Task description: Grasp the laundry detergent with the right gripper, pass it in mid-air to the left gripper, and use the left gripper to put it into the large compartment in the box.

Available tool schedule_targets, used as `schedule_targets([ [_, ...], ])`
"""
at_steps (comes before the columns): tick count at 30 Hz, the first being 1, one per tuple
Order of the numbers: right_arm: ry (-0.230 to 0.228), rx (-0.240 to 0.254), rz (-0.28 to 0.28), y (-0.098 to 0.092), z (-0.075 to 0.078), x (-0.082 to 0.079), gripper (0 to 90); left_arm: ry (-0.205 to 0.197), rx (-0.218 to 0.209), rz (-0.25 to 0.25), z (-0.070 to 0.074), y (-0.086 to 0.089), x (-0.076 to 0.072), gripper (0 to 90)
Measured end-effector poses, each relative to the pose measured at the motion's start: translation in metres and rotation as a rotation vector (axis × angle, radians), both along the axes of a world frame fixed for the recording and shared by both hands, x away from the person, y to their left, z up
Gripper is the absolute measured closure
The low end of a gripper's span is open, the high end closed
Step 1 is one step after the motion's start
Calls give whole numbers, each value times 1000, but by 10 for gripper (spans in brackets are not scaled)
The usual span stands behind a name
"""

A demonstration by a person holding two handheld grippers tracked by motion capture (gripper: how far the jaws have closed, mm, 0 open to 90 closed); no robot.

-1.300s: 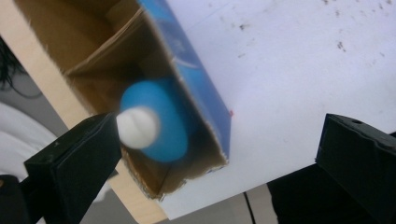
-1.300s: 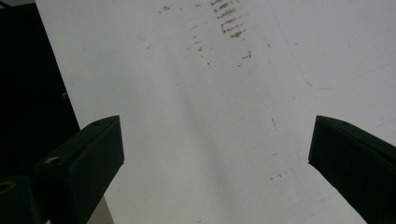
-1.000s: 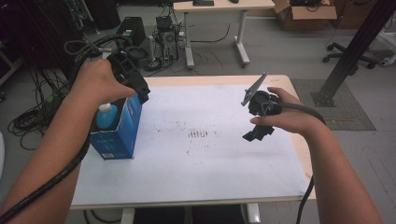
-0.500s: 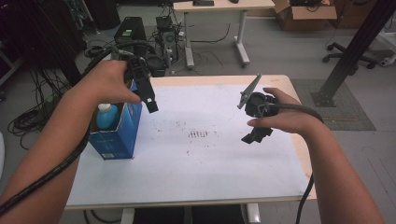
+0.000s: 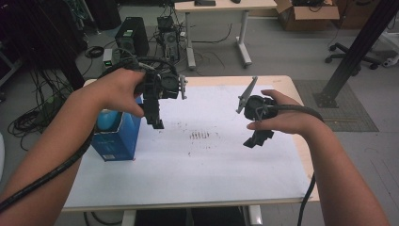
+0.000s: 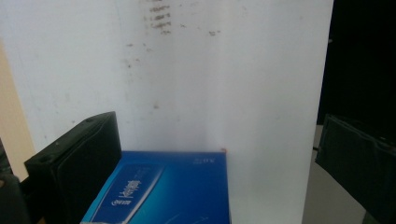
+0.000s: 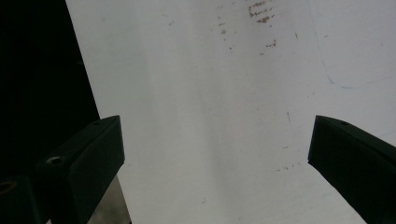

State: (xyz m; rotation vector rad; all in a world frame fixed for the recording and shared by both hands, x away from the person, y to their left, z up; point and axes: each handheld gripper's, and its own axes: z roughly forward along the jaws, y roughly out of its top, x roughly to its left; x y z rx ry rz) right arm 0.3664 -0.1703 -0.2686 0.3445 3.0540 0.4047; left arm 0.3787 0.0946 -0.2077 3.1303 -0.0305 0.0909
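Note:
A blue carton stands upright near the left edge of the white table, with a light-blue rounded top showing in it. My left gripper hangs just right of the carton, jaws pointing down. In the left gripper view the left gripper is open, and the carton's blue face lies low between the wide jaws without touching them. My right gripper hovers over the table's right half. In its own view the right gripper is open with only bare table between the jaws.
Faint brown smudges mark the table's middle. Beyond the far edge the floor holds computer towers, cables and another desk. A black post and an office chair stand at the right.
My left gripper has swung right, from above the carton to beside its right face, and turned its jaws down. The right gripper has barely shifted.

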Motion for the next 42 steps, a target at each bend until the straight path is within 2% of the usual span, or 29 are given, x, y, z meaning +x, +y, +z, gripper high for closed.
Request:
schedule_targets([
  [2, -2, -17, 6, 1, 1, 3, 37, -3, 15, -4, -3, 1, 2, 2],
  [9, 14, -37, 15, 3, 4, 11, 37, 18, 4, -10, -6, 1, 7, 2],
  [19, 35, -51, 38, 7, -1, 14, 38, 30, -1, -19, -7, -7, 8, 3],
  [28, 47, -56, 32, 4, -2, 12, 38, 33, 3, -22, -4, -11, 7, 4],
  [42, 42, -53, 33, 3, -2, 14, 39, 45, 11, -10, -9, -11, 11, 4],
])
